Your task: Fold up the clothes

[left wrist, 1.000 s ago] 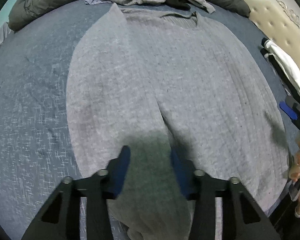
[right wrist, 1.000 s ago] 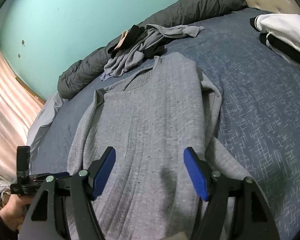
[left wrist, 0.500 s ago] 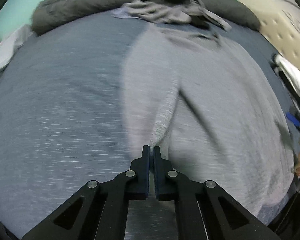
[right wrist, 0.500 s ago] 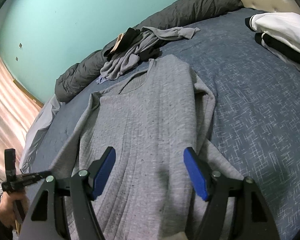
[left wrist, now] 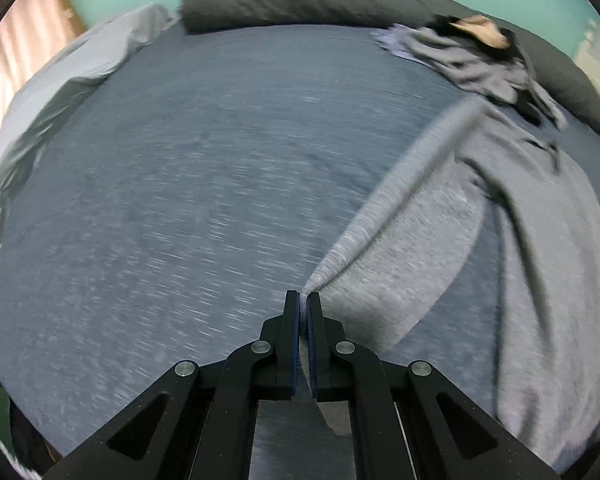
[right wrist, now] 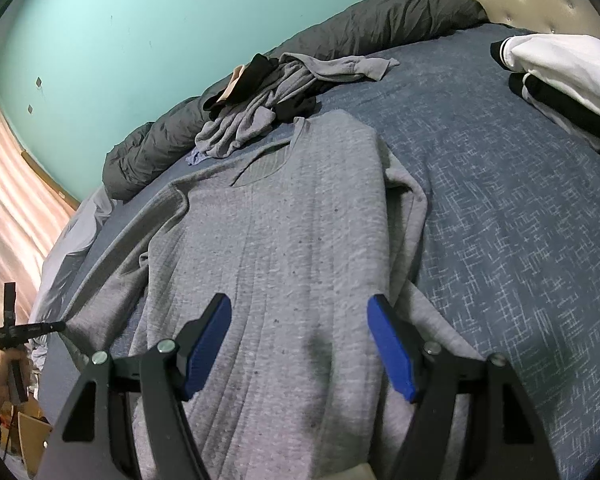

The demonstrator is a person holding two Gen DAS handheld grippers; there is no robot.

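A grey long-sleeved top (right wrist: pixel 292 240) lies flat on the blue bedsheet (right wrist: pixel 520 220), neckline toward the far end. My left gripper (left wrist: pixel 303 300) is shut on the end of its left sleeve (left wrist: pixel 388 224) and holds it stretched out to the left, away from the body of the top (left wrist: pixel 548 264). The left gripper also shows at the far left of the right wrist view (right wrist: pixel 56 325). My right gripper (right wrist: pixel 300 344) is open and empty, hovering over the lower middle of the top. The right sleeve (right wrist: pixel 412 216) lies folded along the top's right side.
A heap of grey and black clothes (right wrist: pixel 276 96) lies beyond the neckline, against a rolled dark duvet (right wrist: pixel 372 28). Folded white and black garments (right wrist: pixel 560 72) sit at the far right. A pale pillow (left wrist: pixel 68 80) lies at the bed's left edge.
My left gripper closed on the sleeve end and pulled it out to the left, off the body of the top. My right gripper stayed open over the top.
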